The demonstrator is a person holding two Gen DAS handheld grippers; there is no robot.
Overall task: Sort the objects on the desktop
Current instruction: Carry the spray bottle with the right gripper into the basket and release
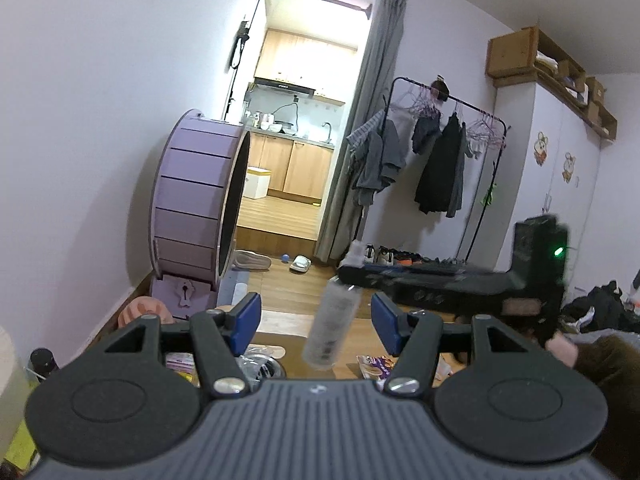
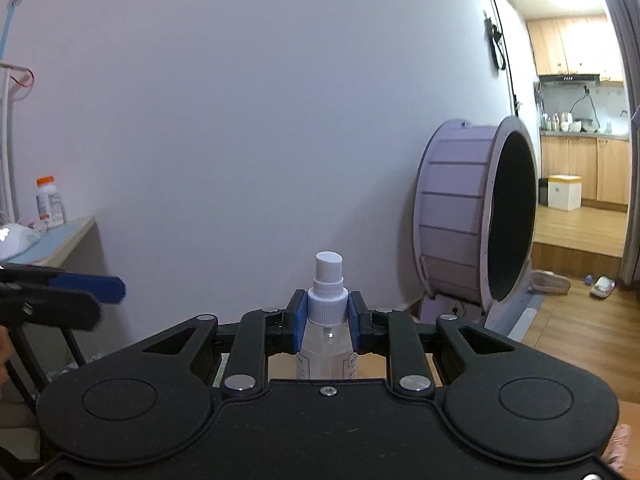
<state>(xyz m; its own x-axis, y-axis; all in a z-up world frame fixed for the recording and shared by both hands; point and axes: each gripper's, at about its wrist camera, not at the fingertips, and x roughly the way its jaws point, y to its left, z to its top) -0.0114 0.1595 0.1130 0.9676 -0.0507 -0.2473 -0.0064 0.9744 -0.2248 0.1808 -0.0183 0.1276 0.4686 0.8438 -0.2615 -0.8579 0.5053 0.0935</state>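
While right claw (image 2: 328,322) clamps blue pads on ribbed white collar of clear plastic spray bottle (image 2: 327,344), bottle upright above wooden counter (image 1: 280,326); left claw (image 1: 316,322) spread apart, empty, bottle blurred beyond it.

A pale wall (image 2: 240,120) is flanked by a purple wheel (image 1: 196,204); a lit kitchen doorway (image 1: 304,120) and clothes rack (image 1: 444,152) are seen over wooden flooring (image 1: 288,284).

surface: wooden desktop (image 1: 352,356), mostly hidden behind the gripper body | on it, near left: metal bowl (image 1: 266,364), pink-and-white packet (image 1: 180,361) | near right: purple snack packet (image 1: 374,368) | far: wood floor (image 1: 288,284) with slipper (image 1: 301,264), small blue ball (image 1: 284,258)
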